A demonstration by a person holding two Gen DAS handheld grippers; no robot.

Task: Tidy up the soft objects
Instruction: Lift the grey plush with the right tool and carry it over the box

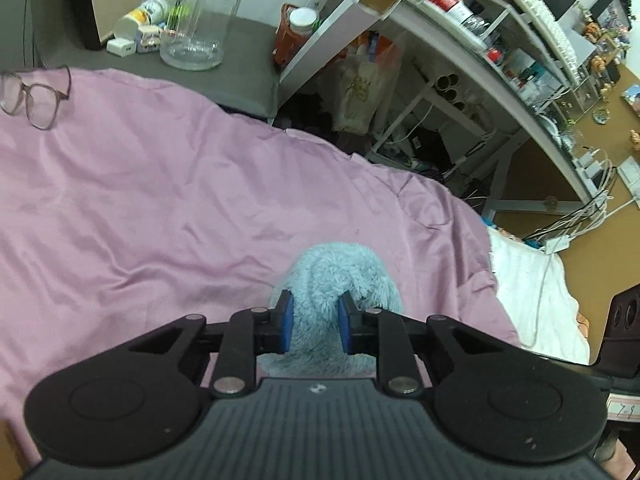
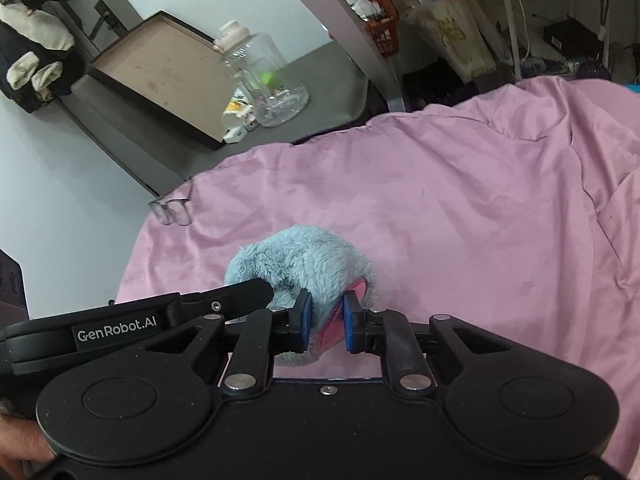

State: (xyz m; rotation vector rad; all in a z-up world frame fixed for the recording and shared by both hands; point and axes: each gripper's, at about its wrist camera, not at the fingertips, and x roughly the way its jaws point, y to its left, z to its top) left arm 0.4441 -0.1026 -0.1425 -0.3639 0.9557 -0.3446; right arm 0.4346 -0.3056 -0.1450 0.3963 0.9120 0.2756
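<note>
Both hand-held grippers are pinching one fluffy blue plush toy (image 1: 340,276) over a rumpled pink bedspread (image 1: 160,200). The left gripper (image 1: 316,322) is squeezing blue fur between its nearly closed blue pads. The right gripper (image 2: 325,316) is clamping a pink-lined flap of the same toy. From each gripper the toy is bulging out at twelve o'clock, its bulk running leftward in the right view. Neither hand is nearer; both are touching it. Eyeglasses (image 1: 34,98) are lying at ten o'clock, well apart. Whether the toy is resting on the bedspread is unclear.
</note>
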